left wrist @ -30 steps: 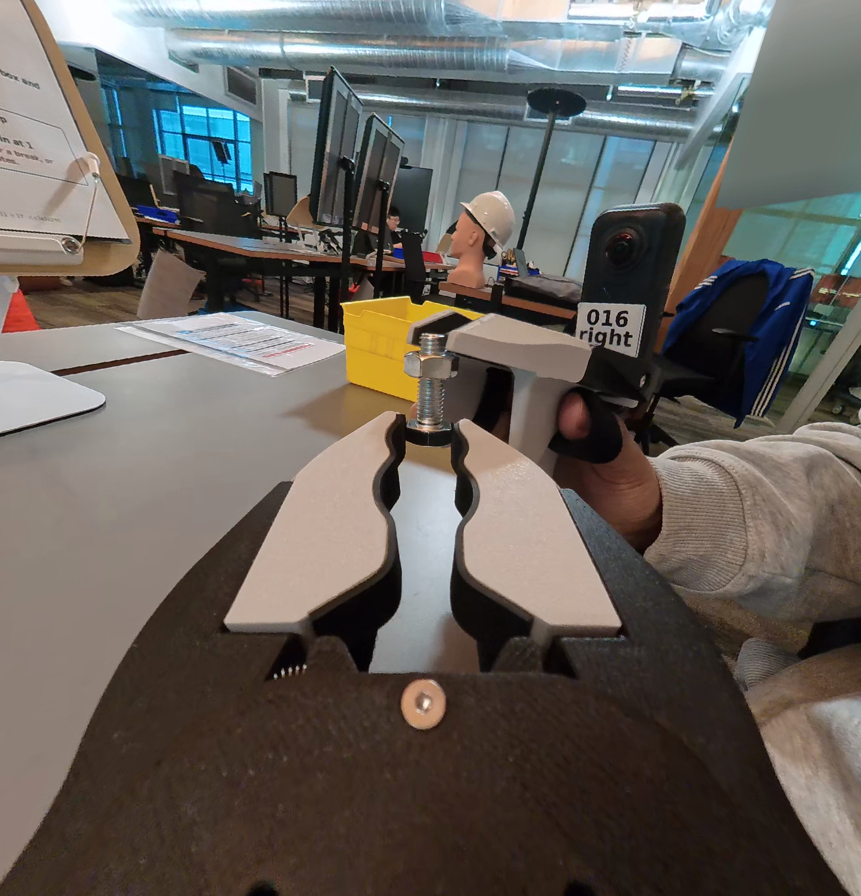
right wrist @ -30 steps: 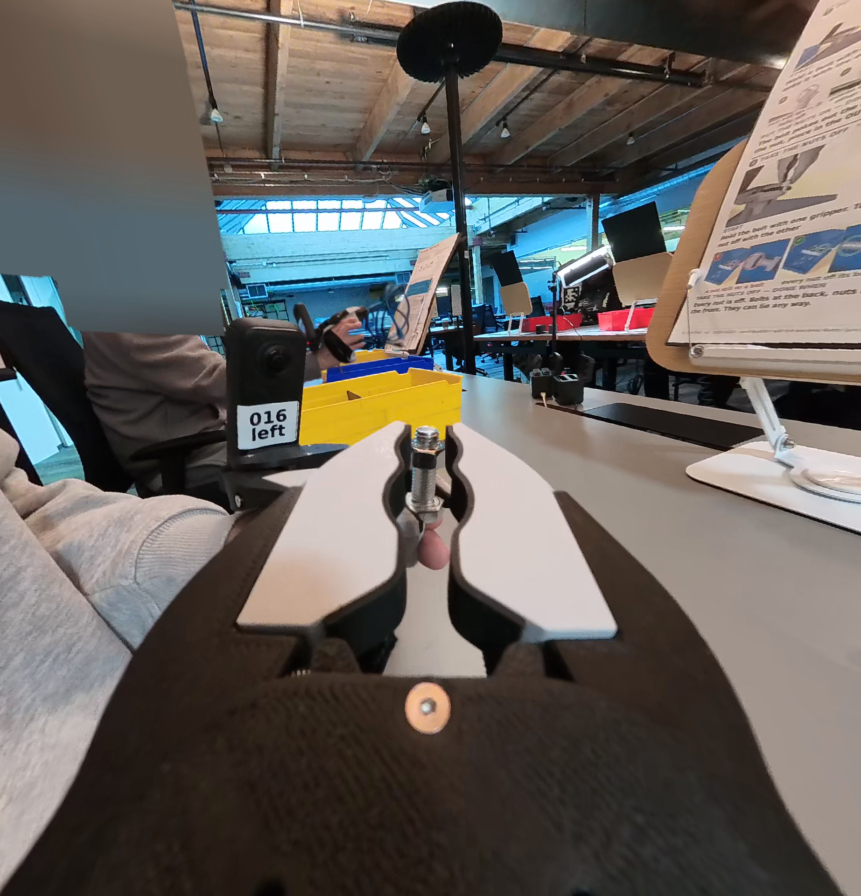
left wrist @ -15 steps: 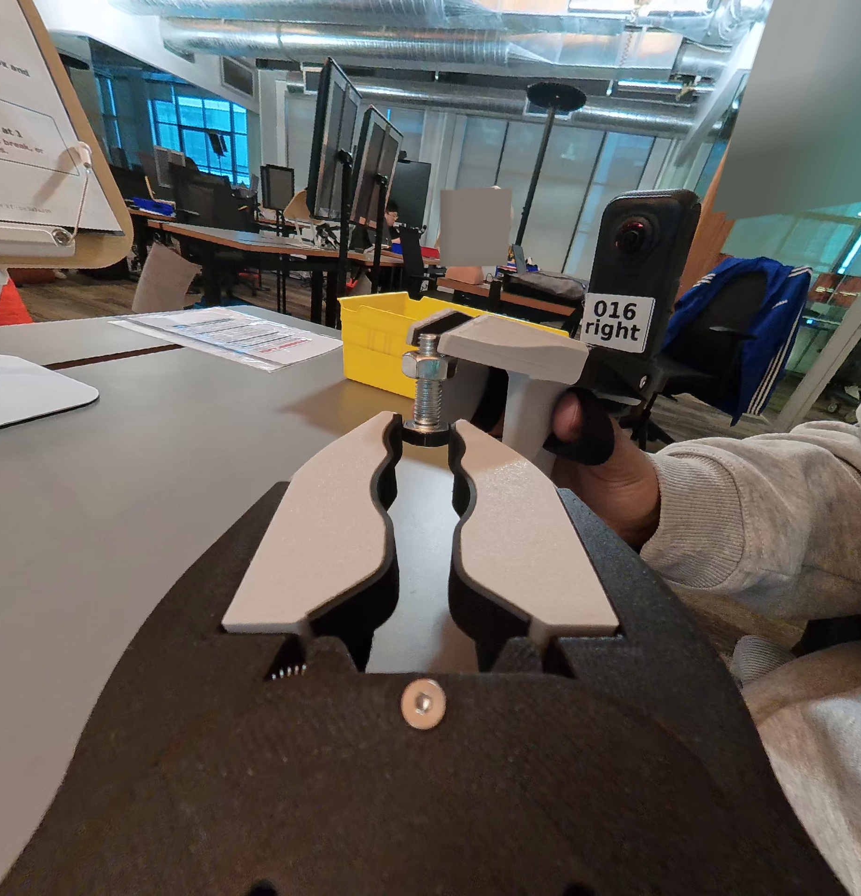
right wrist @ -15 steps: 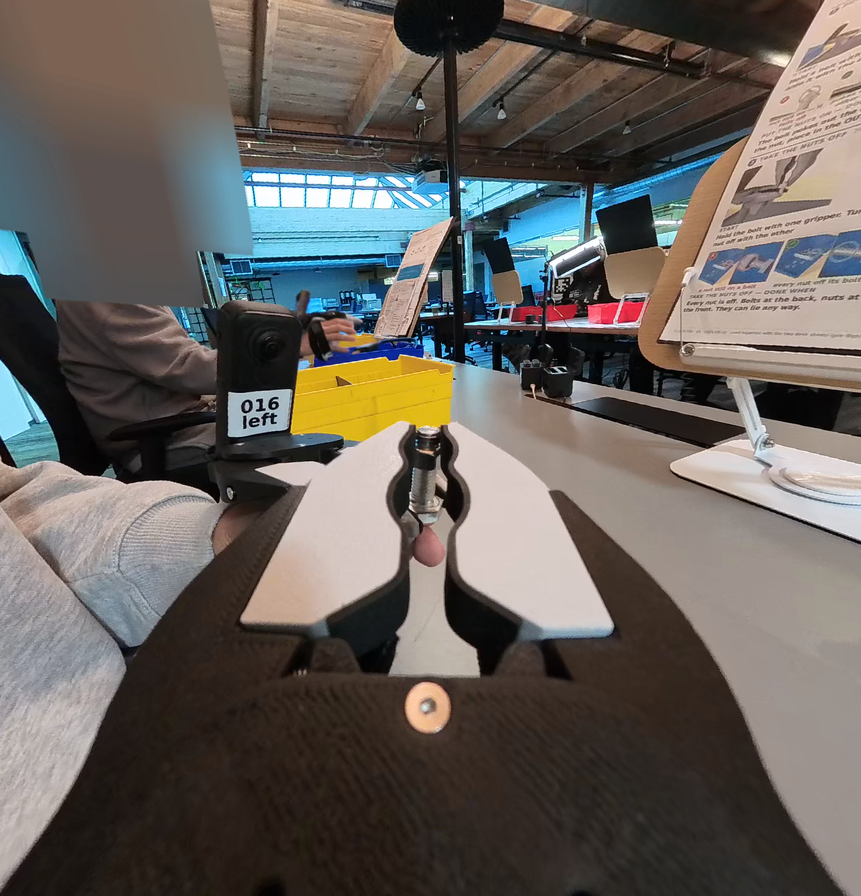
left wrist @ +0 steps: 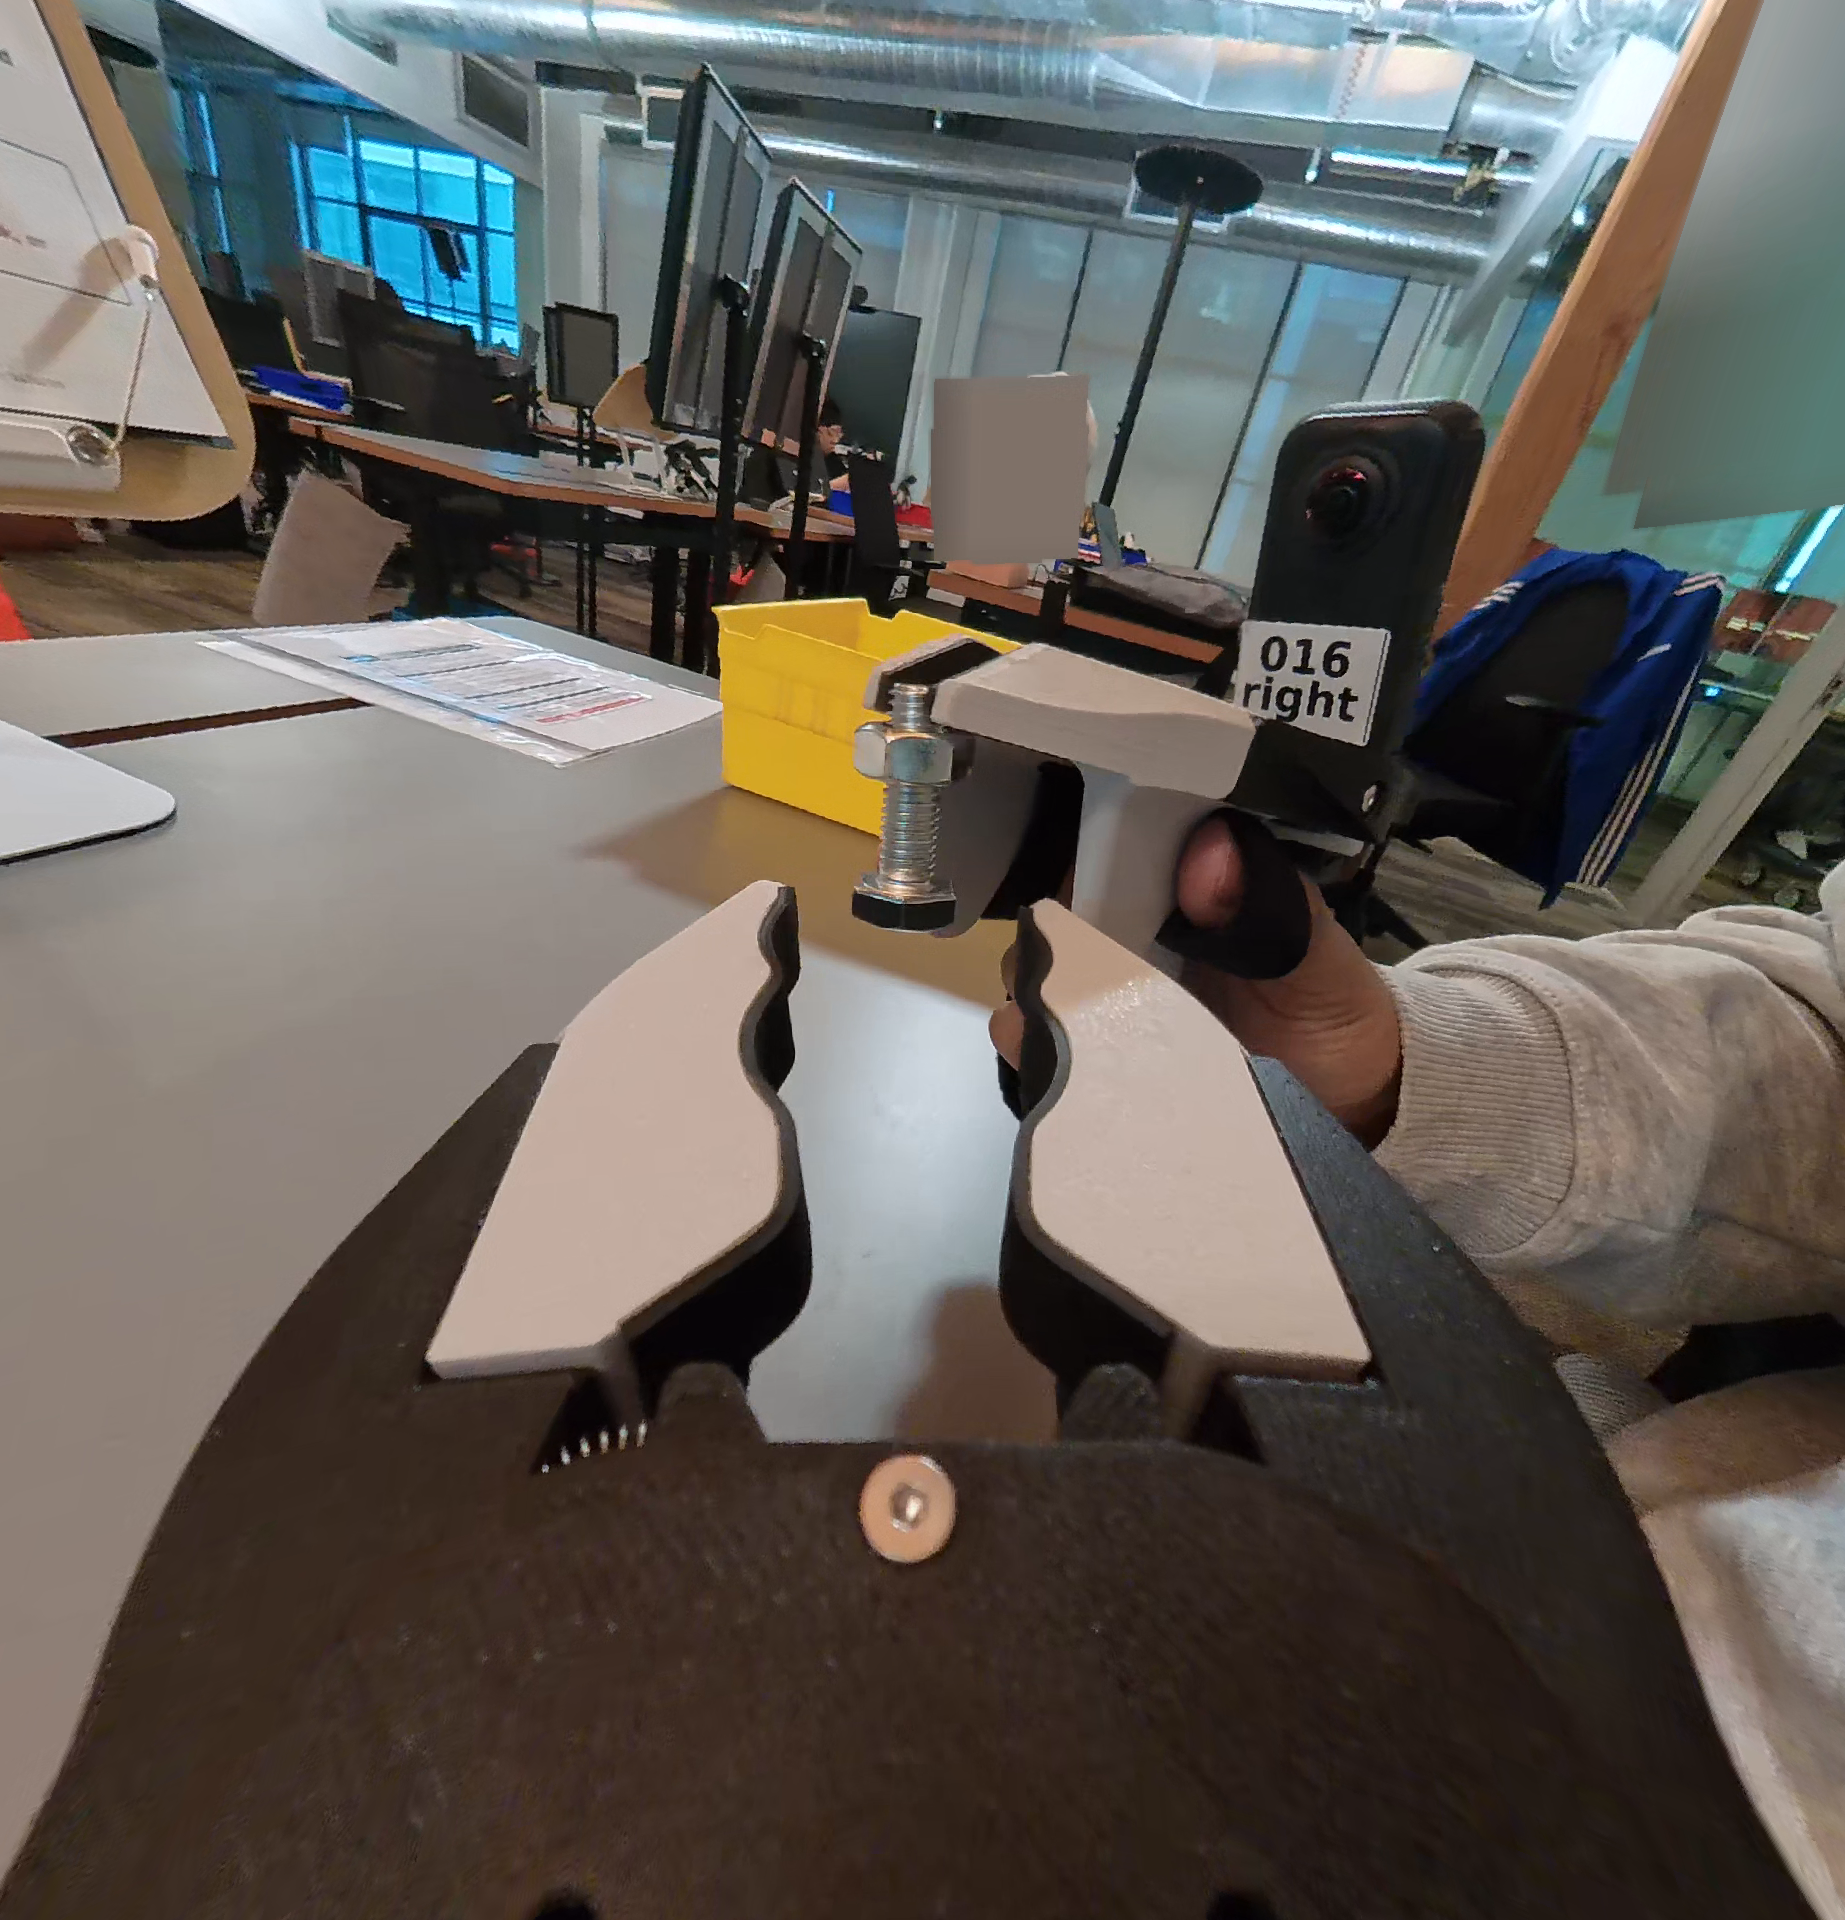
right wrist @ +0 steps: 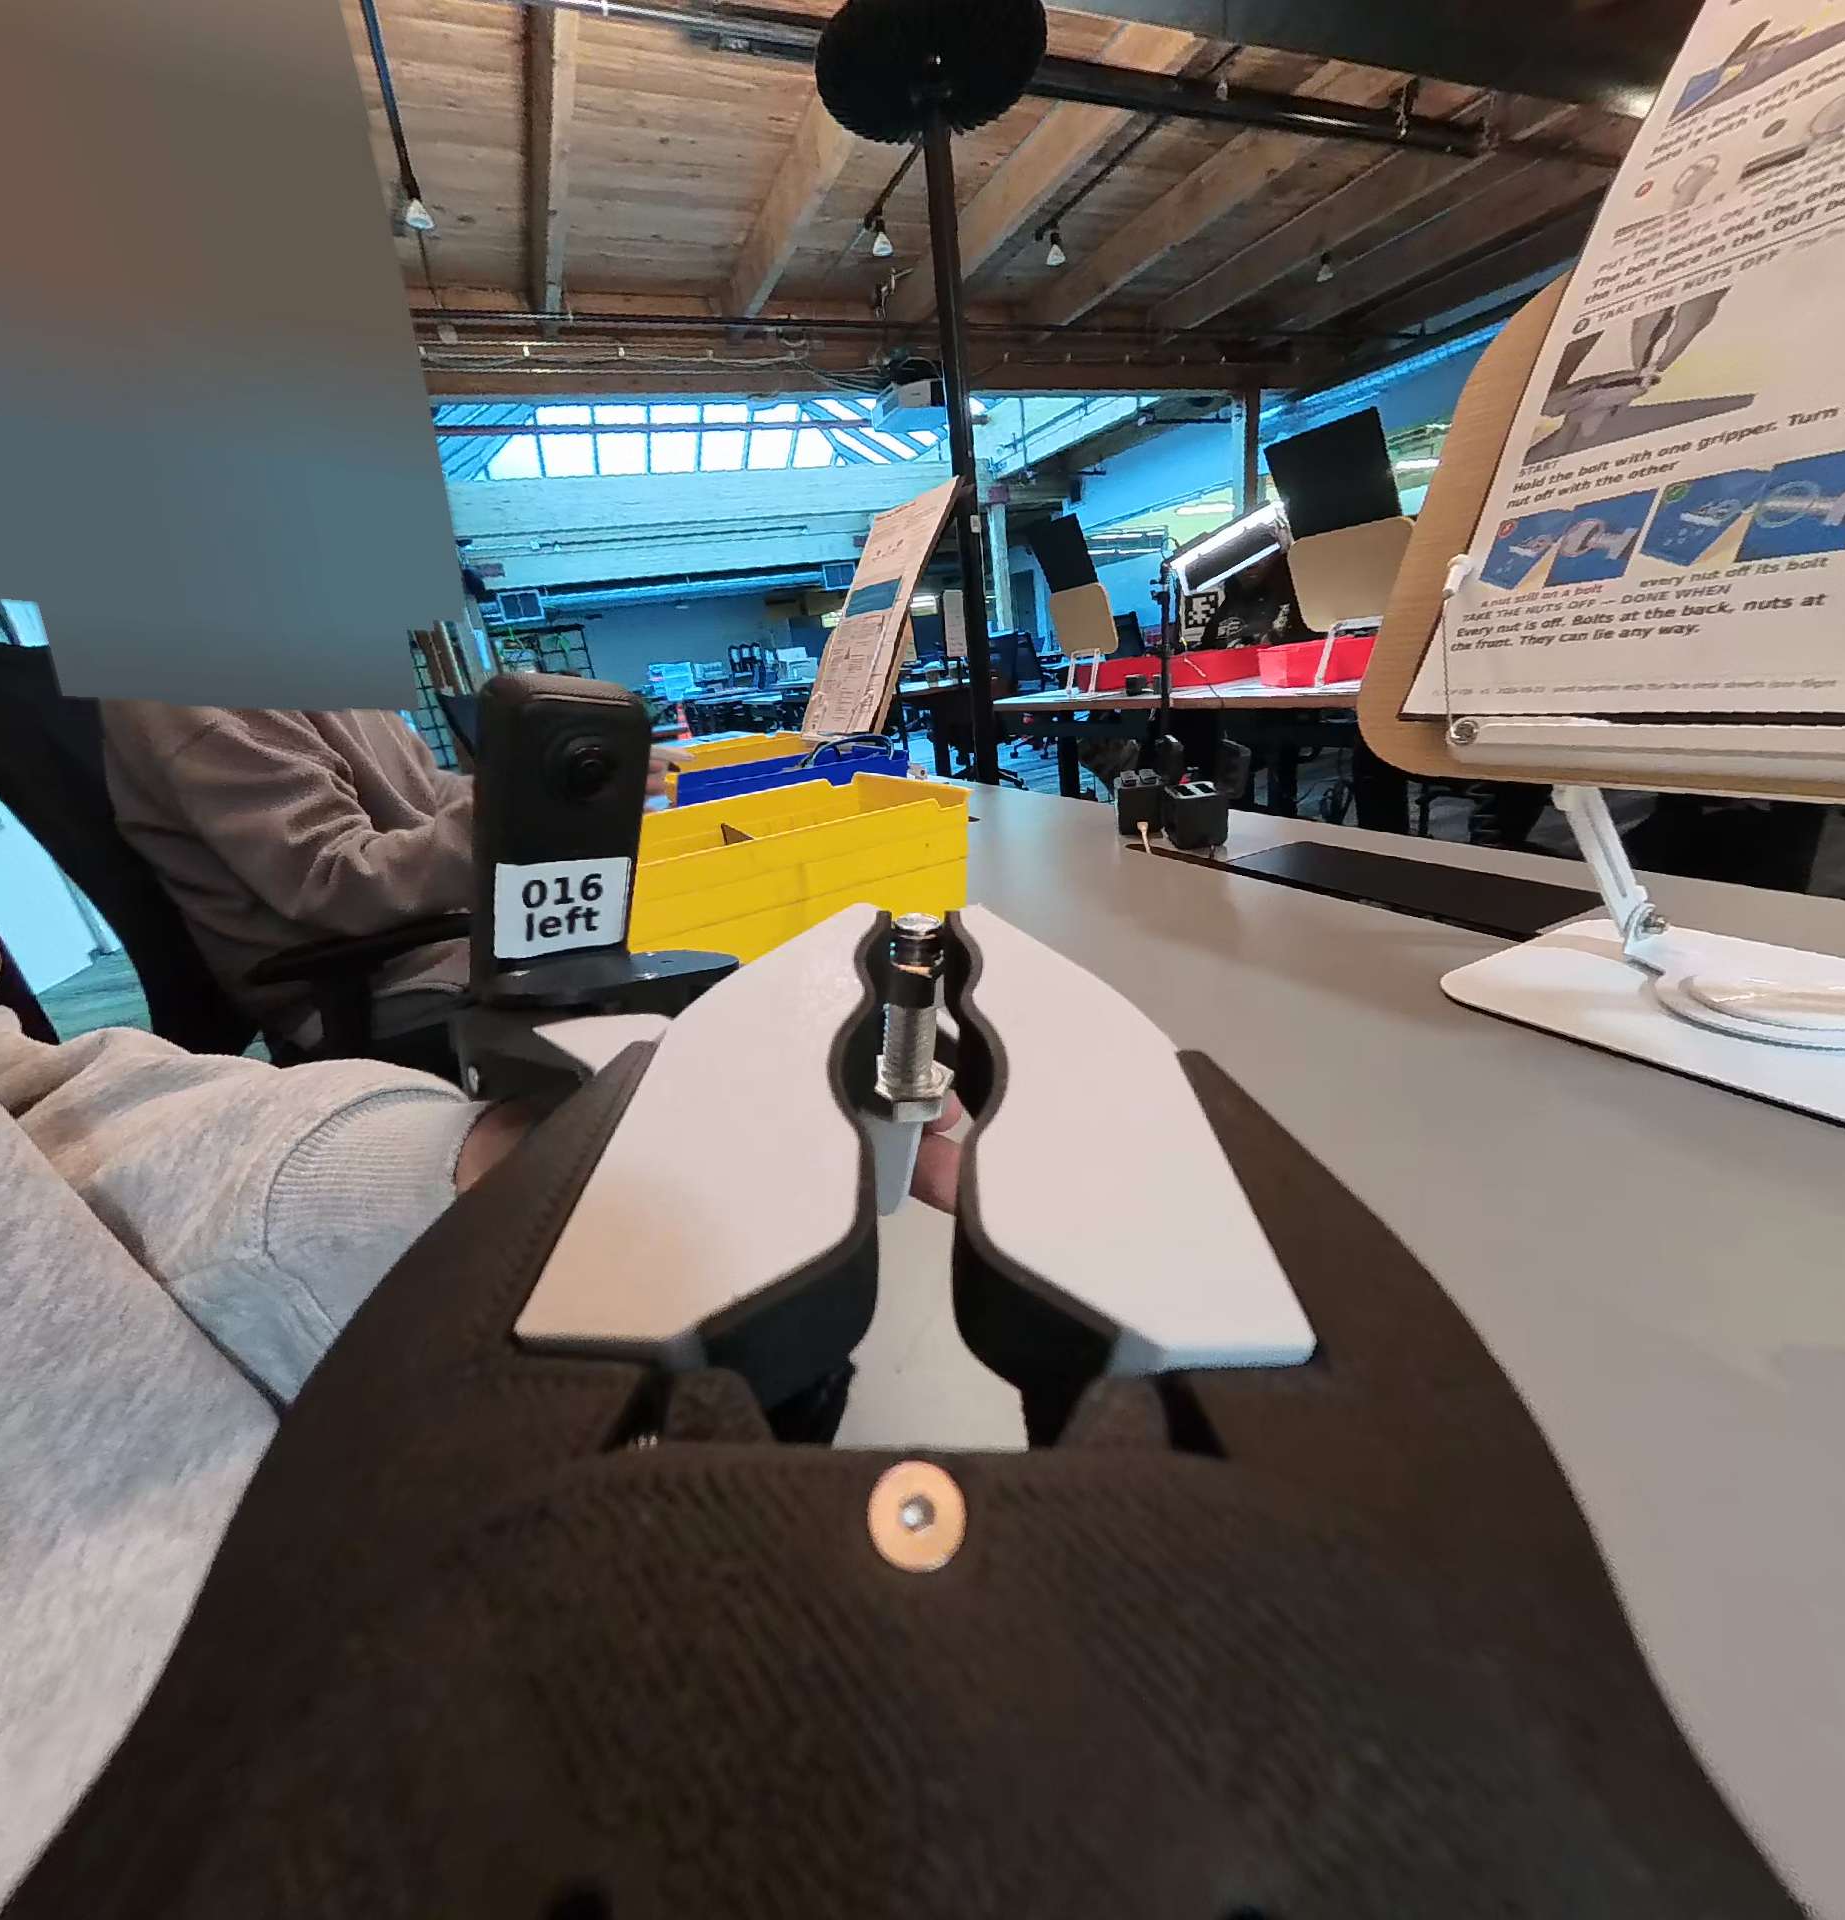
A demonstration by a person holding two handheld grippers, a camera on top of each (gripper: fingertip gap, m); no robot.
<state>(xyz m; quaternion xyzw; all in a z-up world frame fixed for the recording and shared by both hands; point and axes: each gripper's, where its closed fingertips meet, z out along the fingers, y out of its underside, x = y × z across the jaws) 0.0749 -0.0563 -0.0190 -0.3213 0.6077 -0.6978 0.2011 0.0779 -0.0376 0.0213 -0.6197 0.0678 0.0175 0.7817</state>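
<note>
A silver bolt [left wrist: 905, 821] with a hex nut [left wrist: 885, 750] threaded on it hangs upright, its dark hex head at the bottom. My right gripper [left wrist: 944, 727] is shut on it at the nut, a little above the grey table [left wrist: 326, 935]. In the right wrist view the bolt [right wrist: 905, 1023] sits between the shut fingertips of the right gripper [right wrist: 916, 935]. My left gripper [left wrist: 902, 920] is open and empty, its fingertips on either side of the bolt head and just below it, not touching it.
A yellow bin [left wrist: 793, 717] stands on the table behind the bolt, also in the right wrist view [right wrist: 804, 862], with a blue bin [right wrist: 783, 774] behind it. A laminated sheet [left wrist: 471, 675] lies far left. A white stand [right wrist: 1676, 997] holds an instruction board. A person [right wrist: 274, 810] sits nearby. Only a small space, under 4 cm, lies between the two pairs of fingers.
My left gripper has opened and let go of the bolt head. The bolt now hangs only from the right gripper, which has stayed shut.
</note>
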